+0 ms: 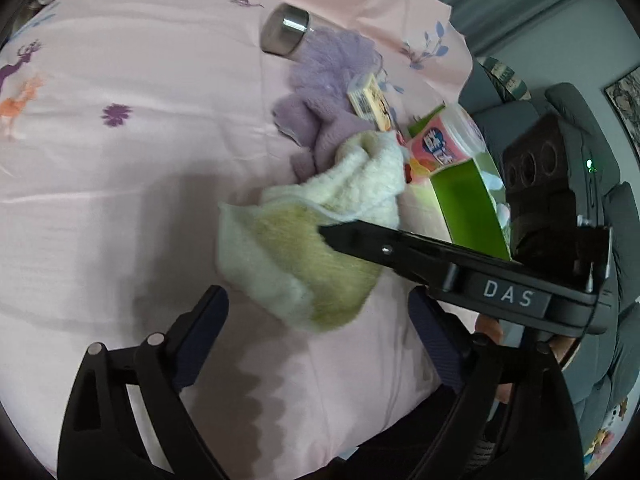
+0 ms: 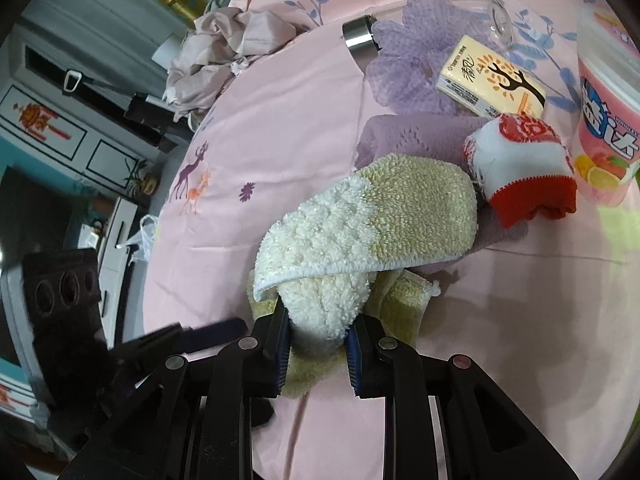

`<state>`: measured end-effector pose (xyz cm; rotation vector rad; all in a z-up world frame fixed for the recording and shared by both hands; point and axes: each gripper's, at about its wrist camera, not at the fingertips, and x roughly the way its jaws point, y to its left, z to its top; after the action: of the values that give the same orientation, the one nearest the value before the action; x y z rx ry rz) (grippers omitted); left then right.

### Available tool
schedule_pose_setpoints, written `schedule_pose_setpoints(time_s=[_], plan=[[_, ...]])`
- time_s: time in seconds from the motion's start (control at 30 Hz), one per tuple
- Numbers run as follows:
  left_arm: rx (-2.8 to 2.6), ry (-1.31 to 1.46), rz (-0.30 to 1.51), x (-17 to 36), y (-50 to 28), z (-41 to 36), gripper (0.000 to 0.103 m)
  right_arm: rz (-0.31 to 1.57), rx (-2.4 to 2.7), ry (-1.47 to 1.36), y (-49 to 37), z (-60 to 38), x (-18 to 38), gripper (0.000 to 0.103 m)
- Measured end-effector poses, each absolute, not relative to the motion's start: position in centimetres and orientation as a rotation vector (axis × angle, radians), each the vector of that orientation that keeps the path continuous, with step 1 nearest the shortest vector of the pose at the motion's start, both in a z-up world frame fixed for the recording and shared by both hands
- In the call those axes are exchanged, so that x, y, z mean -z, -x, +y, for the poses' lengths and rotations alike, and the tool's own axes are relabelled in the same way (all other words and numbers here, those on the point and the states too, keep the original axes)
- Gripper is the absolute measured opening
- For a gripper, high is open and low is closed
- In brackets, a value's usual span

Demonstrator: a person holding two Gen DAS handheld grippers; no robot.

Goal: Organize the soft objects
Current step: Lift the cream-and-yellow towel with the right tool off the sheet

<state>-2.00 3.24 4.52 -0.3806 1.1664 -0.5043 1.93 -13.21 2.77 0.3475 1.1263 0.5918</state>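
The right gripper [image 2: 318, 332] is clamping a fold of the fluffy cream-and-yellow towel [image 2: 372, 224], which is lying on the pink printed bedsheet [image 2: 280, 128] just beside the purple fuzzy cloth [image 2: 404, 132]. The left gripper [image 1: 320, 312] is hovering near that towel, jaws spread and holding nothing.
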Motion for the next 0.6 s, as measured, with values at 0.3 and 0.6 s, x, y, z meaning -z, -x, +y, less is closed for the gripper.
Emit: schedule_pose_setpoints(time_s=[0.3, 0.6], plan=[[0.38, 0.367, 1.137, -3.0, 1.2, 2.2, 0.08, 1.158, -0.652, -0.351, -1.7, -13.1, -3.3, 0.035], [0.396, 0.357, 1.131, -2.6, 1.0, 2.1, 0.049, 1.076, -0.585, -0.248, -0.4, -14.7, -6.6, 0.059]])
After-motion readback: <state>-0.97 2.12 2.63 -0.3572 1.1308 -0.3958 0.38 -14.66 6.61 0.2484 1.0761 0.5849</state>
